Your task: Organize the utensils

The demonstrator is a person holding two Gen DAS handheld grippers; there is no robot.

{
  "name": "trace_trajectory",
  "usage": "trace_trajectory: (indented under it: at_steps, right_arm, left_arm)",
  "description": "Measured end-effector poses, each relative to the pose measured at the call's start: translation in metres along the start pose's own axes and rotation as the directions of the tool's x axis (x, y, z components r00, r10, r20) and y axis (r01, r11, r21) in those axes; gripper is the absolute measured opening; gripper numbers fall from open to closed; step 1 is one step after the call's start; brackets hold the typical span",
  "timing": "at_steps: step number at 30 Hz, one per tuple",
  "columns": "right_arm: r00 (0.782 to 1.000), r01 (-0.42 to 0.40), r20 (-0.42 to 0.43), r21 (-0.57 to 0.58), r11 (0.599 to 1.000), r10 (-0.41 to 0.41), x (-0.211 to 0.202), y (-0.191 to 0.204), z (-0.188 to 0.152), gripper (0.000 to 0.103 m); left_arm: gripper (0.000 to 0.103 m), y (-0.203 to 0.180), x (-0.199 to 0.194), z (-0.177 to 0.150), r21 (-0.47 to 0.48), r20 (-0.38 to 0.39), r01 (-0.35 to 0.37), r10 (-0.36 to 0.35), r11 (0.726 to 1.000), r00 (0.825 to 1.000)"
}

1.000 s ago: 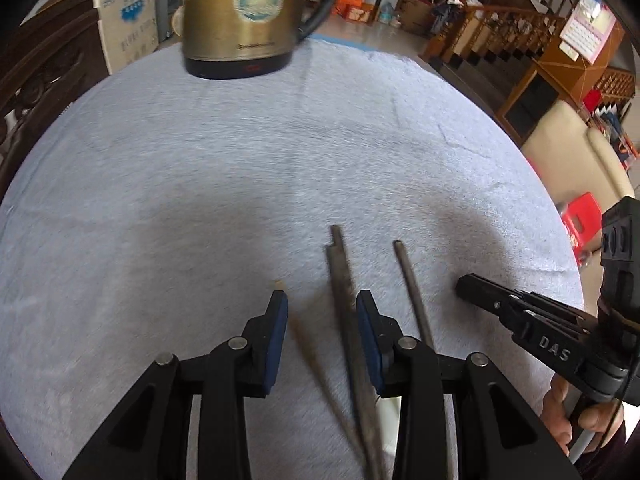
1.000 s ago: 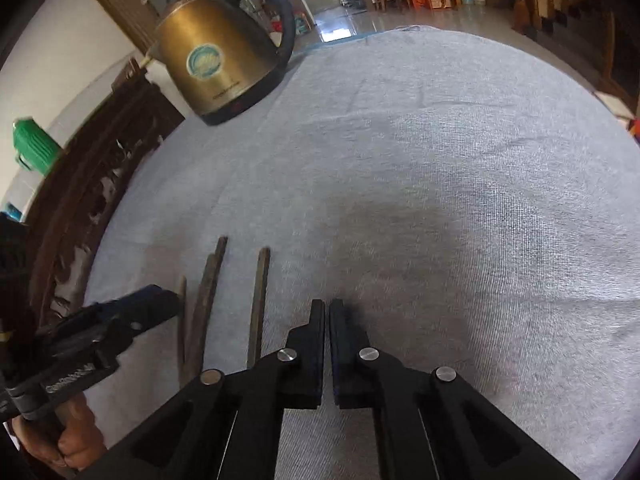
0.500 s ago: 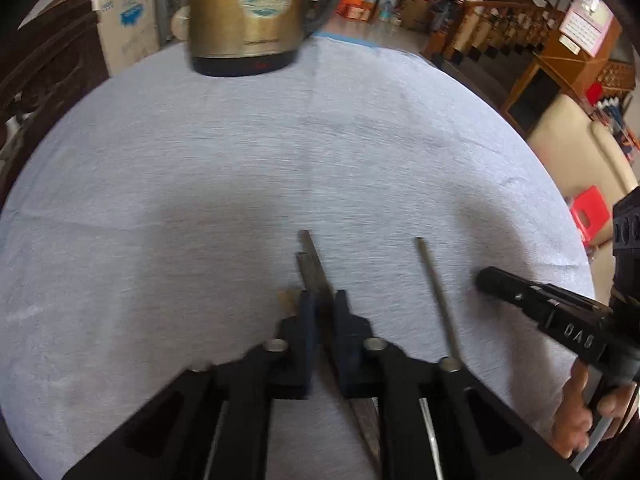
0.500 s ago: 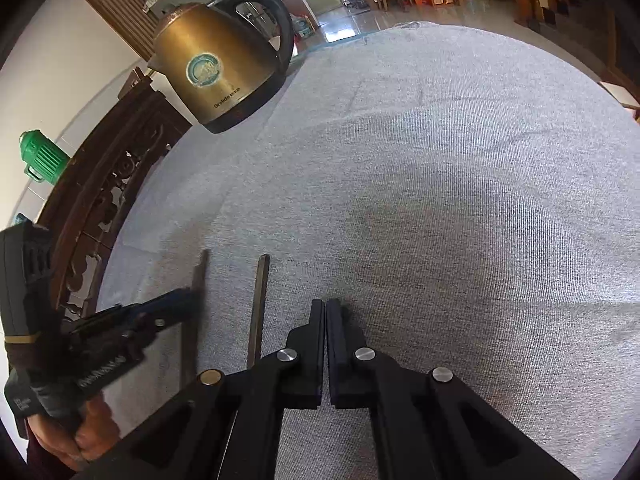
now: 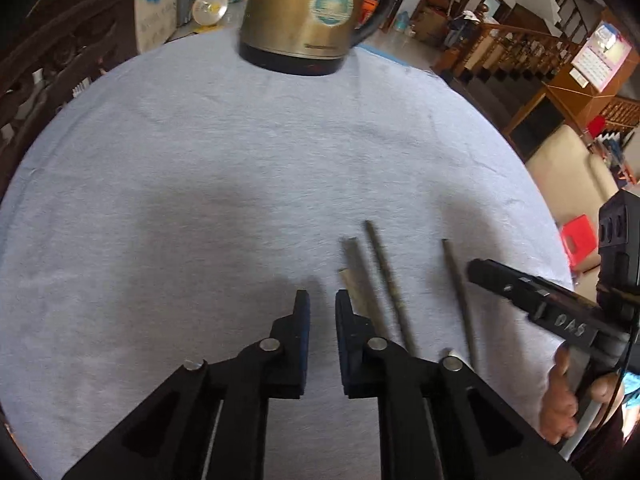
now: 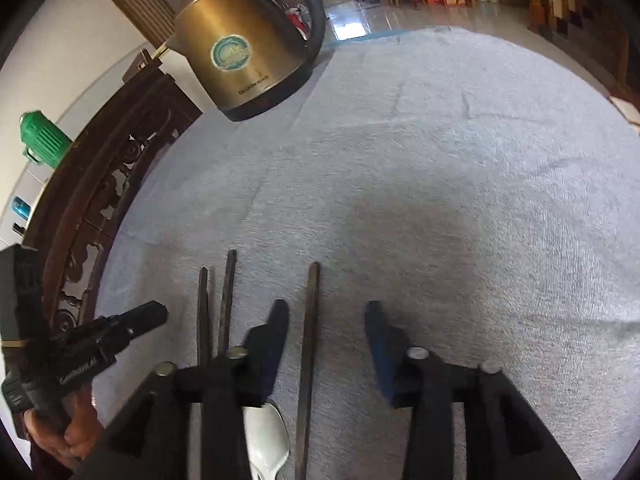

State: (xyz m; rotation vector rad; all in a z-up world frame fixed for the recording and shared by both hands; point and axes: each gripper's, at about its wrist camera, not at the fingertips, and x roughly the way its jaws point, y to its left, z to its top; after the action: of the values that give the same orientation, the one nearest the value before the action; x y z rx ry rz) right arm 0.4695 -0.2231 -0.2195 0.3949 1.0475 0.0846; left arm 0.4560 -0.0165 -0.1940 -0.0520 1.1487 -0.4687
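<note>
Right gripper [image 5: 536, 300]: raised letters "DAS" on its black finger housing, seen in left wrist view. Kettle [image 6: 244, 60]: round teal-and-white emblem, lettering inside too blurred to read; small brand line below it also illegible. Left gripper [image 6: 120, 336]: pale print on side, illegible. Wall calendar [image 5: 602, 58]: grid too small to read.

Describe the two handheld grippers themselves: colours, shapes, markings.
Both are black plastic. The left gripper and right gripper each have two angular finger arms with silver round pivot bolts, ending in flat dark-blue pads. Pale lettering runs along each body's side, too blurred to read.
</note>
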Motion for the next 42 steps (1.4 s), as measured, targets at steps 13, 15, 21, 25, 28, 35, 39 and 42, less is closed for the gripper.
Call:
trace_trajectory:
  at_steps: [13, 15, 21, 25, 28, 35, 39, 42]
  right_arm:
    - [0.972, 0.21, -0.065, -0.173, 0.962, -0.224, 0.024, 0.036, 0.01, 0.025]
    - [0.961, 0.24, -0.083, -0.212, 0.947, -0.262, 0.028, 0.043, 0.011, 0.015]
    - [0.964, 0.232, -0.085, -0.209, 0.95, -0.254, 0.026, 0.041, 0.009, 0.007]
    - [0.986, 0.16, -0.034, -0.144, 0.977, -0.166, 0.01, 0.03, 0.005, 0.007]
    - [0.991, 0.133, 0.011, -0.12, 0.984, -0.132, -0.007, 0.021, 0.002, 0.007]
    - [0.983, 0.085, 0.165, -0.055, 0.995, -0.075, -0.067, -0.001, -0.014, 0.007]
    - [0.963, 0.082, 0.261, -0.028, 0.996, -0.072, -0.104, -0.012, -0.03, 0.006]
    - [0.942, 0.083, 0.326, -0.008, 0.996, -0.076, -0.126, -0.019, -0.042, 0.006]
  left_arm:
    - [0.016, -0.026, 0.038, 0.027, -0.028, -0.054, -0.026, 0.025, 0.999, 0.998]
    - [0.009, -0.028, 0.037, 0.026, -0.018, -0.052, -0.036, 0.035, 0.999, 0.998]
    - [0.006, -0.028, 0.025, 0.017, -0.002, -0.029, -0.053, 0.053, 0.999, 0.998]
    - [0.006, -0.022, -0.003, 0.011, -0.012, 0.02, -0.018, 0.019, 1.0, 1.0]
    - [0.005, -0.02, -0.026, 0.006, -0.017, 0.061, -0.004, 0.005, 1.0, 0.998]
    - [0.005, -0.02, -0.085, -0.006, -0.009, 0.182, 0.024, -0.022, 1.0, 0.983]
    - [0.005, -0.021, -0.118, -0.022, 0.001, 0.265, 0.032, -0.031, 0.999, 0.964]
    - [0.005, -0.023, -0.14, -0.035, 0.002, 0.327, 0.025, -0.024, 1.0, 0.945]
